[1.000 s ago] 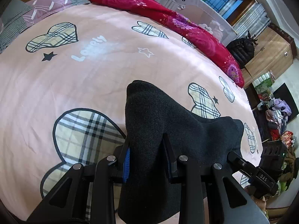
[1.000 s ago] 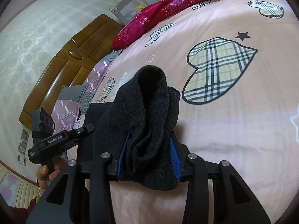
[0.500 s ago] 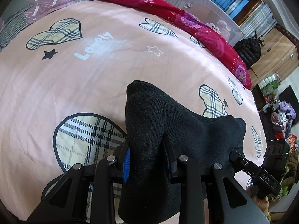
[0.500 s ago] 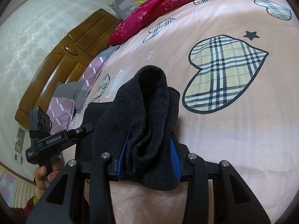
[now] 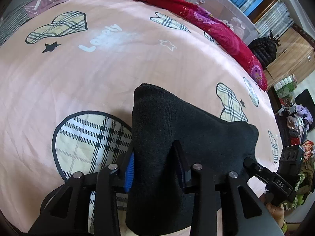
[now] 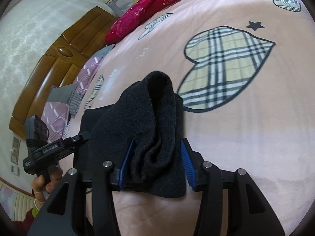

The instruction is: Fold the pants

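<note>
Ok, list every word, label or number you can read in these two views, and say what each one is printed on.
"Lovely" in white letters on the pink heart-print bedsheet.
"DAS" in white on the black body of the right tool, seen from the left wrist view.
A white label on the black body of the left tool, seen from the right wrist view: too blurred to read.
Boxes on the far shelves: too small to read.

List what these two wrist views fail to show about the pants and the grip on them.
- Left wrist view: the black pants bulge over the left gripper, whose jaws are opening; its right pad is hidden by cloth.
- Right wrist view: the pants hide the sheet beneath; the right gripper is opening.
- Both views: pant legs and waistband cannot be told apart.
</note>
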`<state>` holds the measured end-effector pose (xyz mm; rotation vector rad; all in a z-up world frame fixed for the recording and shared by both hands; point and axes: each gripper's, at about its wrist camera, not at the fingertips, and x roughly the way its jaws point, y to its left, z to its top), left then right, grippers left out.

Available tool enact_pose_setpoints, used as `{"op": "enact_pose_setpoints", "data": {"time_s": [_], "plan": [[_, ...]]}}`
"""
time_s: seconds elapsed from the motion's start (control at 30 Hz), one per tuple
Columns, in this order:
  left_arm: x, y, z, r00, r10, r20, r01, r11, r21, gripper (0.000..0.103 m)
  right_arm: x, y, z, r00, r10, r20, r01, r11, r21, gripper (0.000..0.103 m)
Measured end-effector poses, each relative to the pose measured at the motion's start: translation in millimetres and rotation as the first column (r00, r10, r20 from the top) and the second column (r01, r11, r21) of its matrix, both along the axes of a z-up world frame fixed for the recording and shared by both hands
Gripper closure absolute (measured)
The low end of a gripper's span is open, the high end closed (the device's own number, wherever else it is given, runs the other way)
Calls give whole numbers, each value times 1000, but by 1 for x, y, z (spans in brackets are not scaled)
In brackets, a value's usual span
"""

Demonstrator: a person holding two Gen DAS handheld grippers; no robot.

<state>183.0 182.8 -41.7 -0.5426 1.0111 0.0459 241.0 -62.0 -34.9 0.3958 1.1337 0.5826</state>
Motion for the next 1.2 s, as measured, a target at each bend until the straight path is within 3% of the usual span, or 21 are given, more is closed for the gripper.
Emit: {"op": "enact_pose_setpoints", "data": {"time_s": [0.2, 0.37, 0.73, 1.03, 1.2], "plan": [[-1, 3, -8, 1000, 5, -5, -5, 1000, 3, 53, 1, -13, -5, 1000, -13, 4, 13, 1000, 3, 44], [-5, 4, -4, 1000, 7, -5, -7, 1000, 11, 52, 2, -19, -6, 1000, -22, 7, 22, 1000, -2, 43], [-31, -8, 14, 1000, -18, -9, 19, 992, 122, 46, -6, -22, 14, 997, -26, 76, 33, 995, -92, 42], [-60, -24, 34, 999, -41, 25, 34, 970, 239, 33, -24, -15, 42, 983, -1, 184, 40, 976, -212, 41], [-72, -32, 42, 998, -54, 38, 43, 966, 256, 31, -40, 0, 62, 962, 61, 266, 6, 970, -244, 26]]}}
